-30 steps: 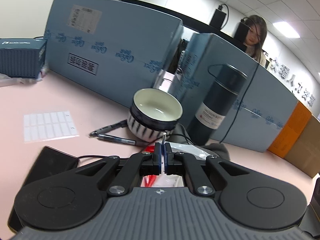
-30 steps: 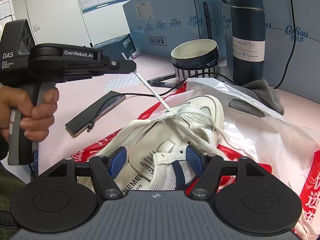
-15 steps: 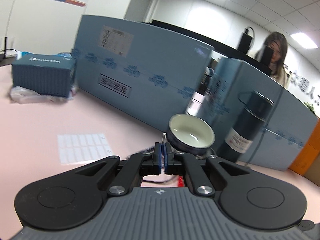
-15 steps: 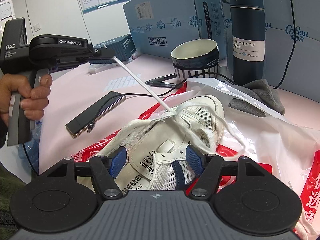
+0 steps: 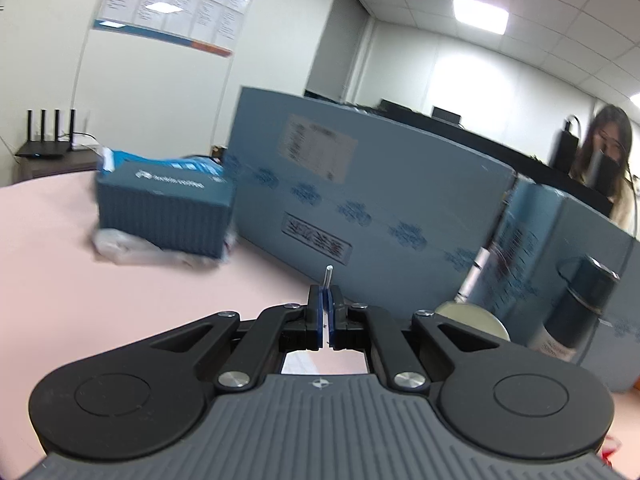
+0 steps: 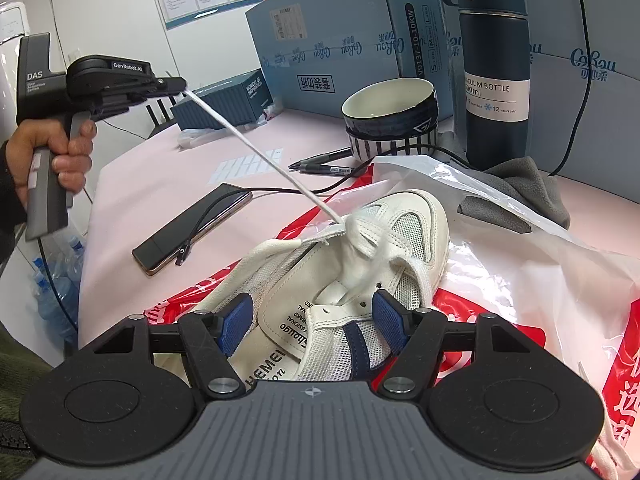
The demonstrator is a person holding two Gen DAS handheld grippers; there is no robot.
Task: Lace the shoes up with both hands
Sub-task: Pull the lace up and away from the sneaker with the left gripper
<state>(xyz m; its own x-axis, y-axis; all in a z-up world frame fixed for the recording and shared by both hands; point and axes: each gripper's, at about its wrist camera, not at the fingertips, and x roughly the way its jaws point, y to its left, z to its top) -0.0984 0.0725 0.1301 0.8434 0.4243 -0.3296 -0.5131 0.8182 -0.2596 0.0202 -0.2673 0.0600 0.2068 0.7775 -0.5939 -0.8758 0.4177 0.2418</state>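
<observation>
A white sneaker (image 6: 416, 224) lies on a red and white plastic bag (image 6: 520, 280). My right gripper (image 6: 311, 318) straddles the shoe's rear, its blue pads (image 6: 236, 320) against both sides, the tongue between them. A white lace (image 6: 260, 152) runs taut from the shoe's eyelets up and left to my left gripper (image 6: 180, 85), held in a hand (image 6: 60, 148). In the left wrist view that gripper (image 5: 325, 300) is shut on the lace, whose tip (image 5: 328, 274) pokes out above the pads. The shoe is out of that view.
A striped bowl (image 6: 388, 112), a dark vacuum bottle (image 6: 494, 68), pens (image 6: 324, 162), a phone with a cable (image 6: 192, 228) and a grey cloth (image 6: 520, 188) surround the shoe on the pink table. Big blue cartons (image 6: 340, 28) and a small dark box (image 5: 164, 208) stand behind. A person (image 5: 604, 160) sits beyond.
My left gripper has moved up and away to the left with the lace, drawing more of it out of the shoe. Its view has swung up off the bowl. The right gripper has stayed put.
</observation>
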